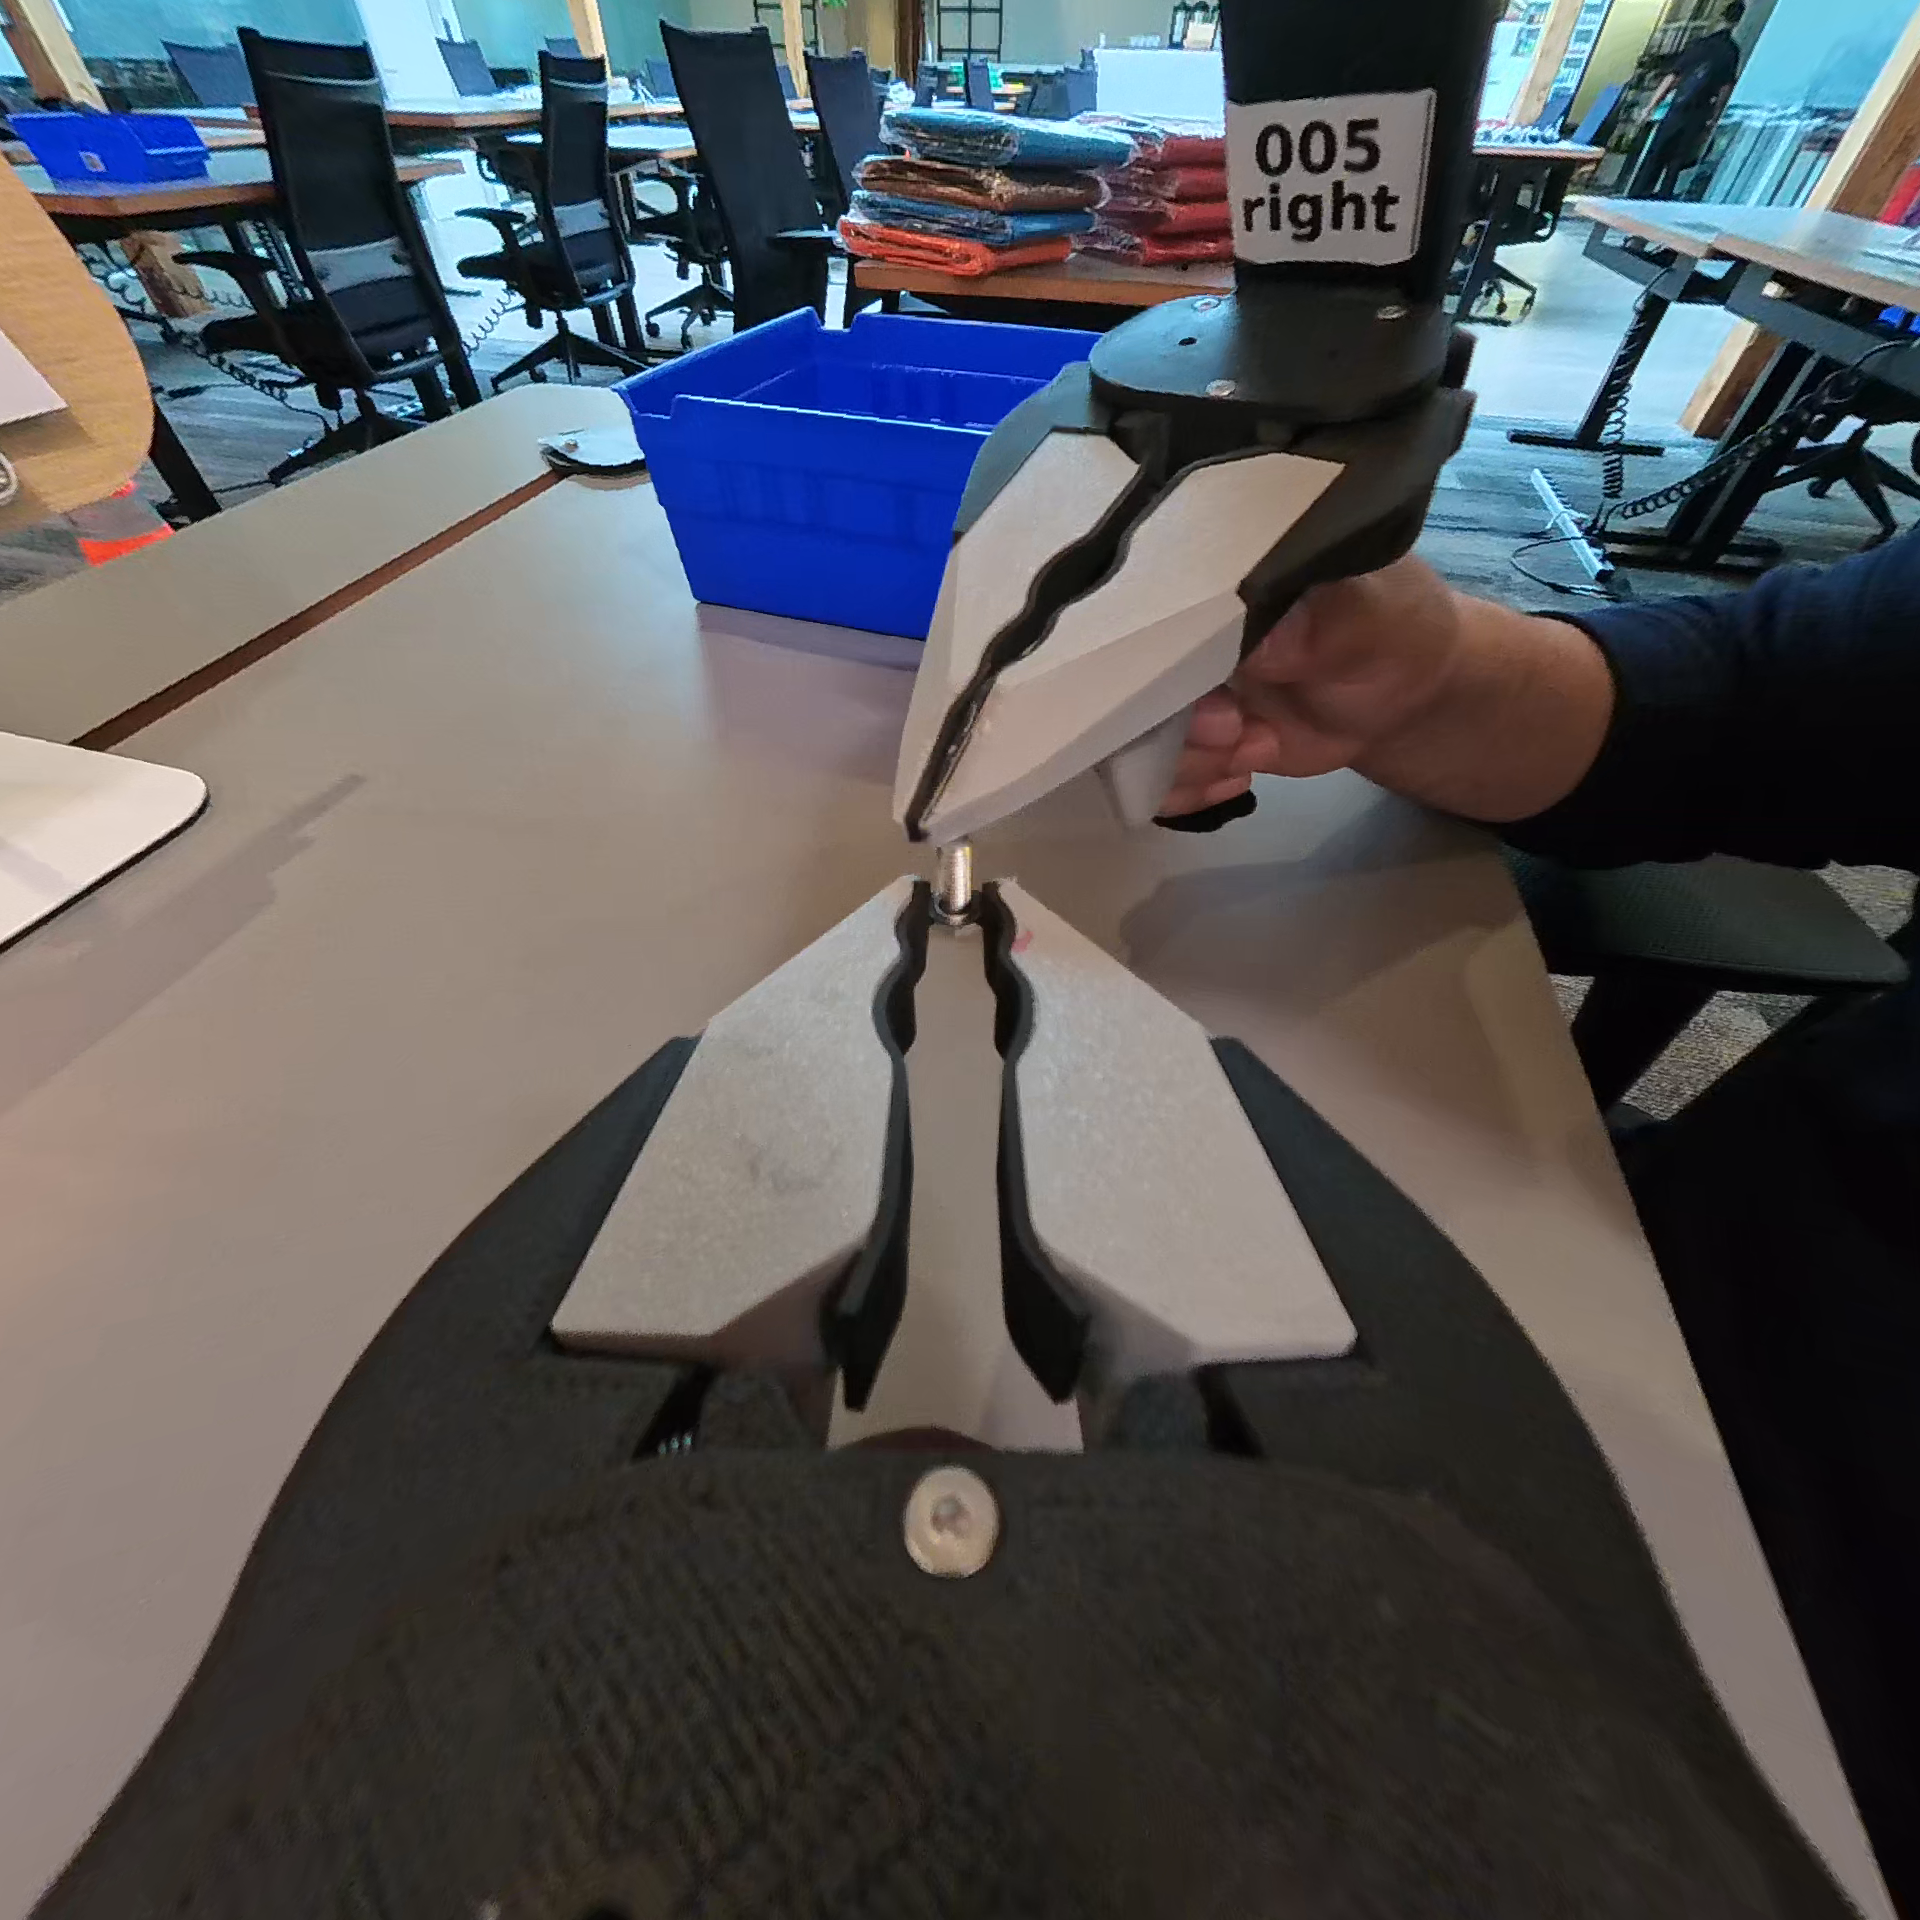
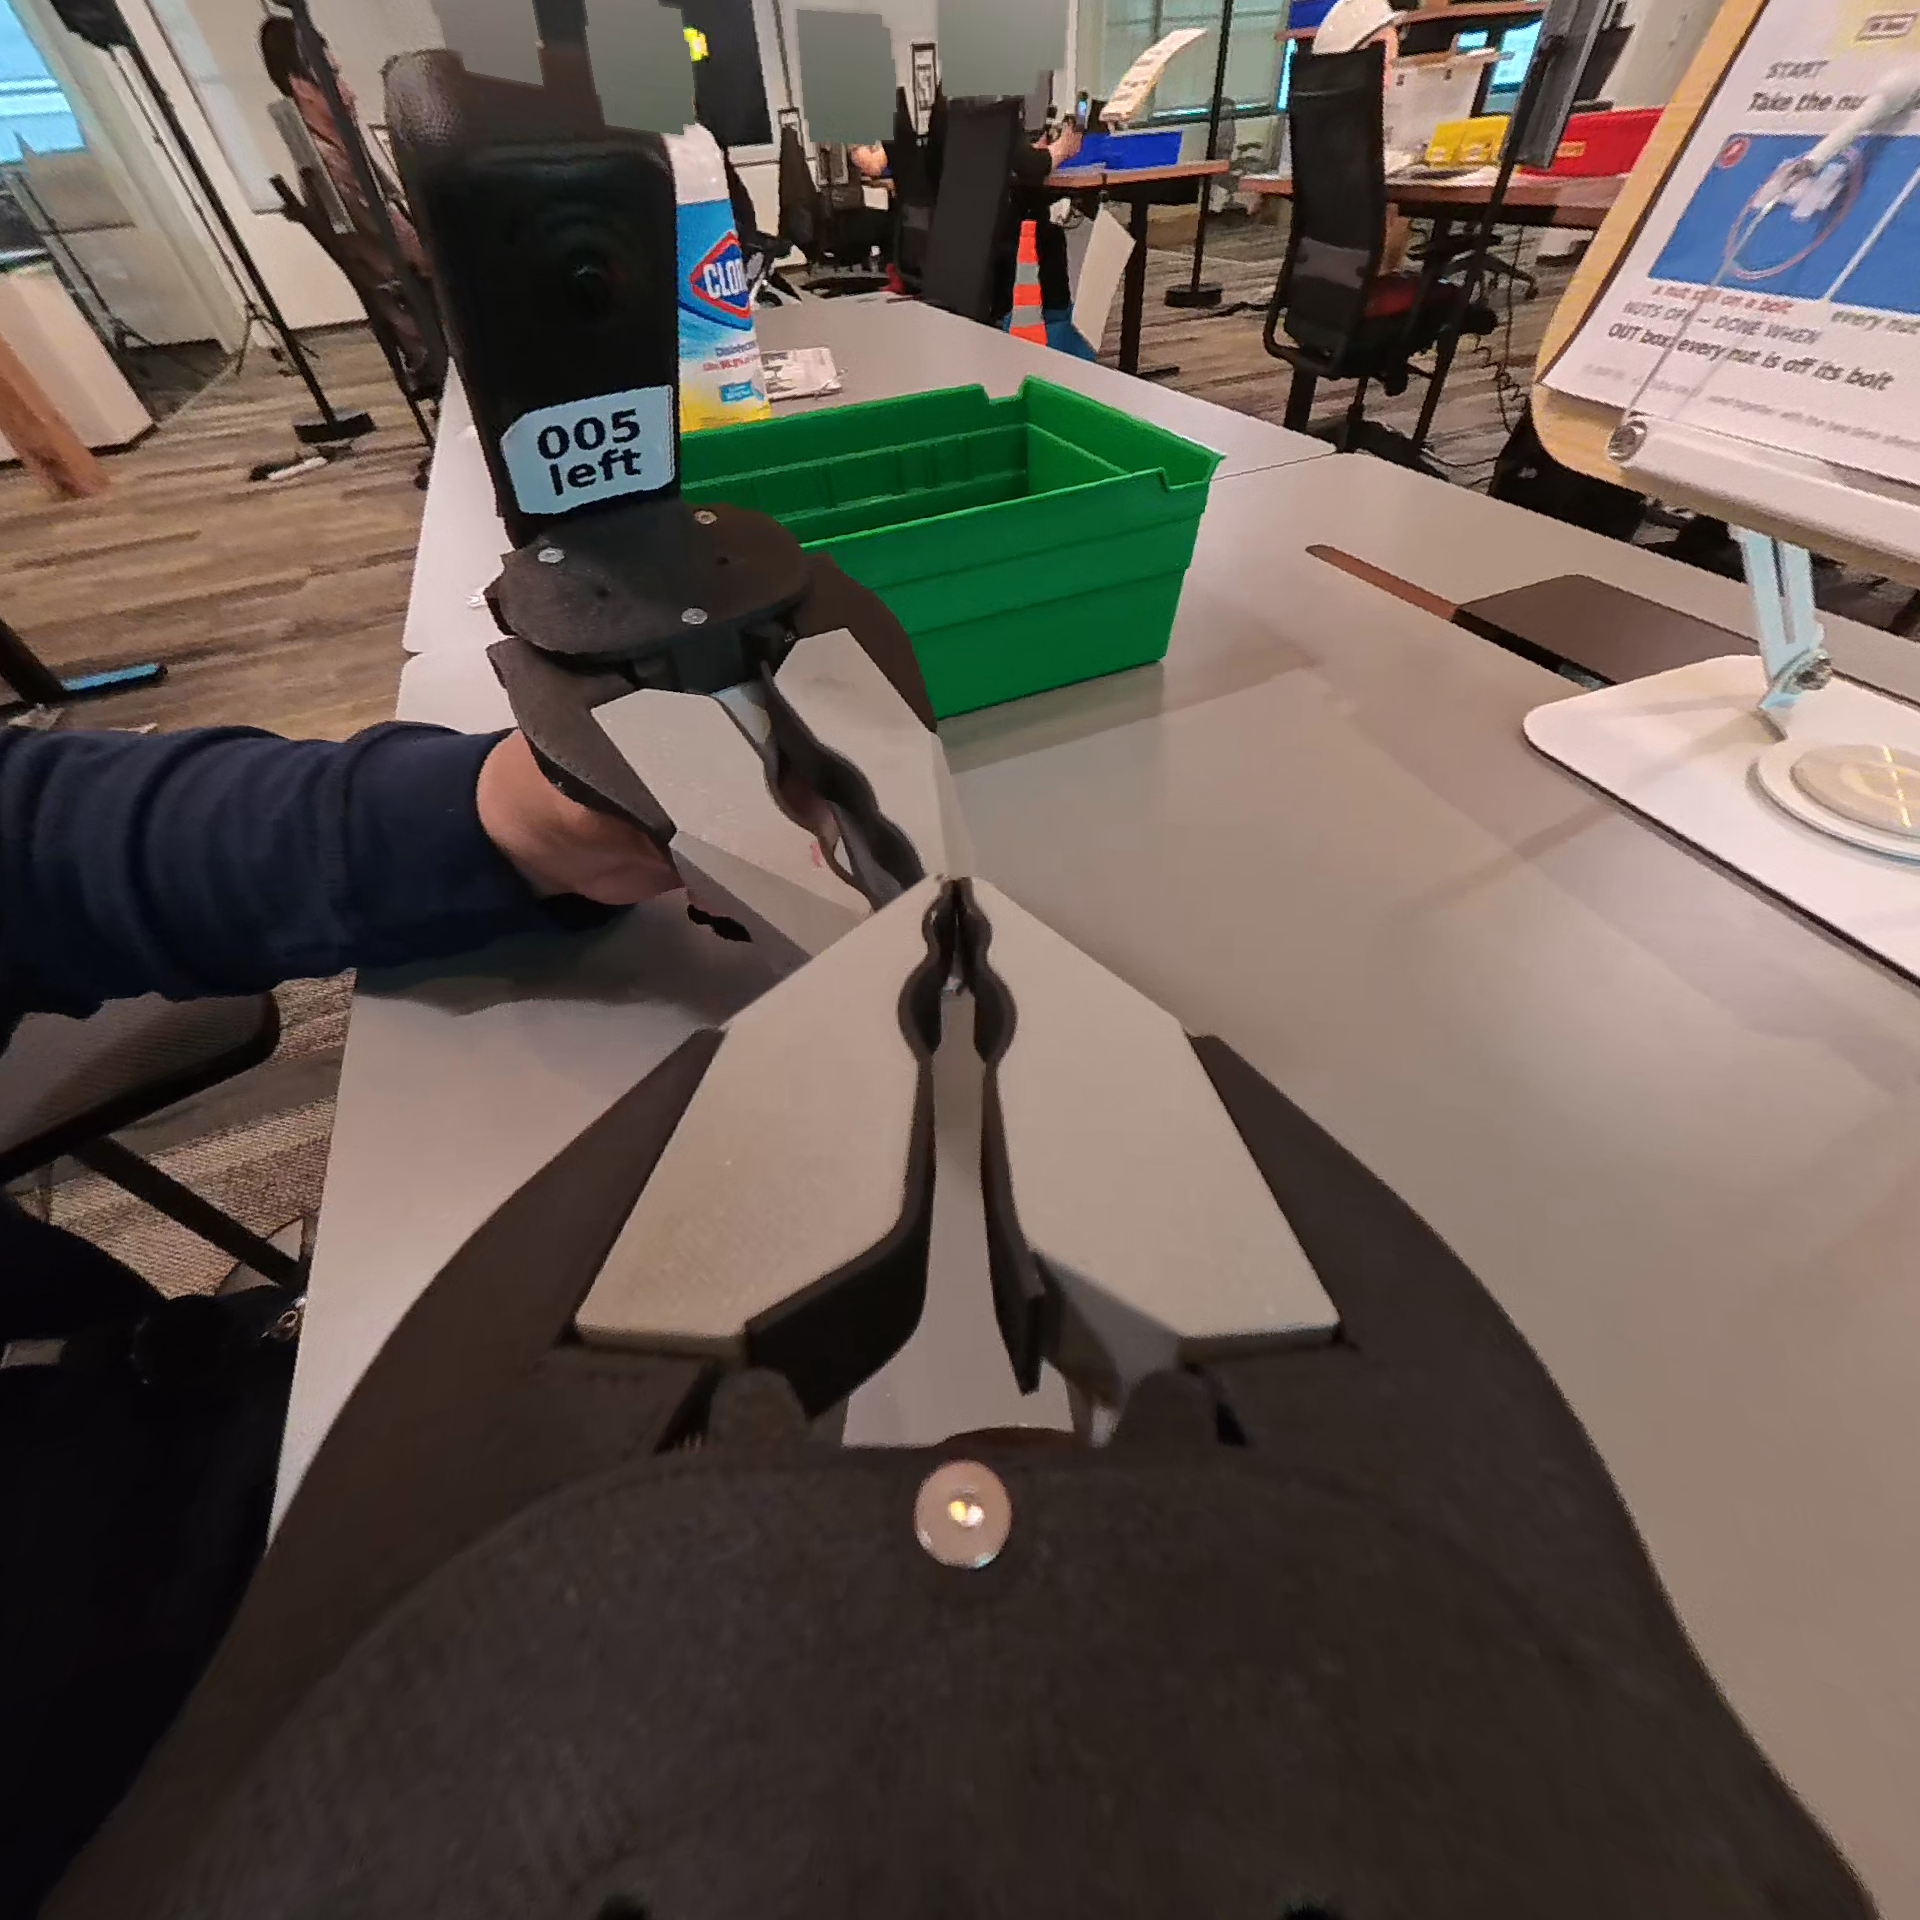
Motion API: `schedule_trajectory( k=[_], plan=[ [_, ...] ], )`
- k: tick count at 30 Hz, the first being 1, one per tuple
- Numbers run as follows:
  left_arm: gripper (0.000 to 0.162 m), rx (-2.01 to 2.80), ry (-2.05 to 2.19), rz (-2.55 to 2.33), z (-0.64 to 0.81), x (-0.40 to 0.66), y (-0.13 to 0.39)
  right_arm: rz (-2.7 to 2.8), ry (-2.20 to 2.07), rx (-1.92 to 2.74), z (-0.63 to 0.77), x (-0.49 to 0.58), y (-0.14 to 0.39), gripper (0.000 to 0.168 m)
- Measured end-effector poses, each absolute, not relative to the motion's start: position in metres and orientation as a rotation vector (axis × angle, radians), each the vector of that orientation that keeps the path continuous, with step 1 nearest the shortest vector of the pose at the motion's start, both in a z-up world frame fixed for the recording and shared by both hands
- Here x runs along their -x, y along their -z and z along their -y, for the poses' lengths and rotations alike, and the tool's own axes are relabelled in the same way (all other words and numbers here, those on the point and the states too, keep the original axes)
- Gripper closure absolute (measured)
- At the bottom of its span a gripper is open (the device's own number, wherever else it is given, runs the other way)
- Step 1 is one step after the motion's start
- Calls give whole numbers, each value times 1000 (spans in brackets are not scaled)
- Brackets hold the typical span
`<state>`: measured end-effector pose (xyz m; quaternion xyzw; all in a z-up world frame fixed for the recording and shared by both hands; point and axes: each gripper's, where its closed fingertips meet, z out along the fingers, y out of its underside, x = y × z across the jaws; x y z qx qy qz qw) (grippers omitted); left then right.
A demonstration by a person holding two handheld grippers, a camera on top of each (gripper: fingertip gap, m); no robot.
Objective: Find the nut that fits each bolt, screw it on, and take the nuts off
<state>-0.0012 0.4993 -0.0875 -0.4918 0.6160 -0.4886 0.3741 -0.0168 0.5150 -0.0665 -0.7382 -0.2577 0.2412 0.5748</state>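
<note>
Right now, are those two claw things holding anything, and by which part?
The left gripper pinches a small bolt at its lower end, where a nut sits. The right gripper is closed over the bolt's top end.

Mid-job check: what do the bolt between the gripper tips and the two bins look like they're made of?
Bolt: bright silver metal, likely steel, going by its shiny threaded shank.
Blue bin: moulded plastic, smooth with a slight sheen and ribbed walls.
Green bin: apparently the same plastic, with stepped moulded sides.
</note>
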Motion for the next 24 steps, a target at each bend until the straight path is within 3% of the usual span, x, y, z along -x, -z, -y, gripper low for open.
schedule_trajectory(
  k=[24],
  plan=[
    [154, 1278, 1220, -1590, -501, 1, 92, 630, -532, 1738, -514, 19, 70, 168]
  ],
)
